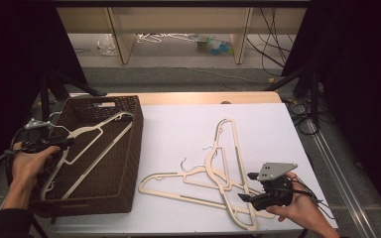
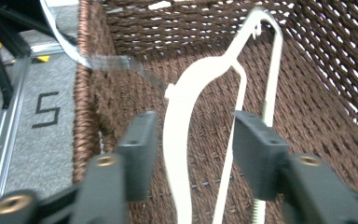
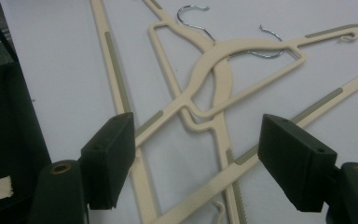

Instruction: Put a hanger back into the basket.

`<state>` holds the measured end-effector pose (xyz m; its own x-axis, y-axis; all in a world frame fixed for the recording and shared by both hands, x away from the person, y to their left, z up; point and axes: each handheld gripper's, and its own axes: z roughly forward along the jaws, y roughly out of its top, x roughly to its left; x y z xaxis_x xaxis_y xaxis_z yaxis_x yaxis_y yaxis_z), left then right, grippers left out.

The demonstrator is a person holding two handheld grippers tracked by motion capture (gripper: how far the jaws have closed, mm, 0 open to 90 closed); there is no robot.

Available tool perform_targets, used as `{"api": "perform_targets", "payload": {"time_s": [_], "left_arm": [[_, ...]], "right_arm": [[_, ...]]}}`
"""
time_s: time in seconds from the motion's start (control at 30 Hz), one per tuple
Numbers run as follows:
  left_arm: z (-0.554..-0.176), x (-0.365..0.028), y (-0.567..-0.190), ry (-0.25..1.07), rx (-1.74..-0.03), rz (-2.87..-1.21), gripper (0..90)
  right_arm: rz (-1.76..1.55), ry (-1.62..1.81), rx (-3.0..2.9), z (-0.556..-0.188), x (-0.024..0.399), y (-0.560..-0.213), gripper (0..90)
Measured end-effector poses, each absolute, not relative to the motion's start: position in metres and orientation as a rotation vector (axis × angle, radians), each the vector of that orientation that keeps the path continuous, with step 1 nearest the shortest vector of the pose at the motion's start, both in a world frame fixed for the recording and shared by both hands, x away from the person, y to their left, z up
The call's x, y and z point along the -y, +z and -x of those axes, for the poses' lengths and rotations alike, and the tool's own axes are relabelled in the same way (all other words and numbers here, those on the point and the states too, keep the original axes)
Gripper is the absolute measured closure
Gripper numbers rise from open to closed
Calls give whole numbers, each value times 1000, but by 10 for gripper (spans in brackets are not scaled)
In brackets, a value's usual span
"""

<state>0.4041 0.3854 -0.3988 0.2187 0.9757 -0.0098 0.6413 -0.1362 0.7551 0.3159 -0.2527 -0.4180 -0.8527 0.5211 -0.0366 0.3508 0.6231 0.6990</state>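
**1 hanger in the basket, 3 on the bench**

The bench (image 1: 188, 124) in front of you carries a white sheet, and on its left side stands the brown wicker basket (image 1: 129, 148). 1 cream hanger (image 1: 87, 148) lies inside that basket, slanting from the near left corner up toward the far right wall, its hook near your left hand.

On the white sheet, right of the basket, you have a pile of 3 cream hangers (image 1: 213, 173) lying crossed over one another. Their metal hooks (image 3: 193, 16) point away from you, and their bars overlap near the middle of the pile.

Your left gripper (image 1: 54, 144) sits over the basket's left rim. In the left gripper view its jaws stand apart with the basket hanger's (image 2: 179, 121) curved shoulder running up between them; neither pad presses on it, so the gripper is open and the hanger rests free on the wicker floor (image 2: 307, 107).

Your right gripper (image 1: 245, 186) hovers at the near right end of the pile on the bench. In the right gripper view its jaws stand wide, one on each side of the crossed bars (image 3: 186, 112) below, and the pads touch none of them. That gripper is open too and holds nothing.
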Motion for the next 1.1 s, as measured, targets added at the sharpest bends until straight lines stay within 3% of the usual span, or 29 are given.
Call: {"api": "perform_targets", "payload": {"time_s": [0.27, 0.7, 1.1], "left_arm": [[-386, -362, -374, 644, -1438, -1750, 255], [-339, -265, -361, 580, -1062, -1659, 213], [-304, -205, -367, 562, -859, -1745, 196]], "right_arm": [[-790, 1043, -2579, -315, 249, -422, 259], [-946, 1124, -2421, -306, 241, -424, 218], [-998, 1102, -2402, -301, 237, -435, 221]]}}
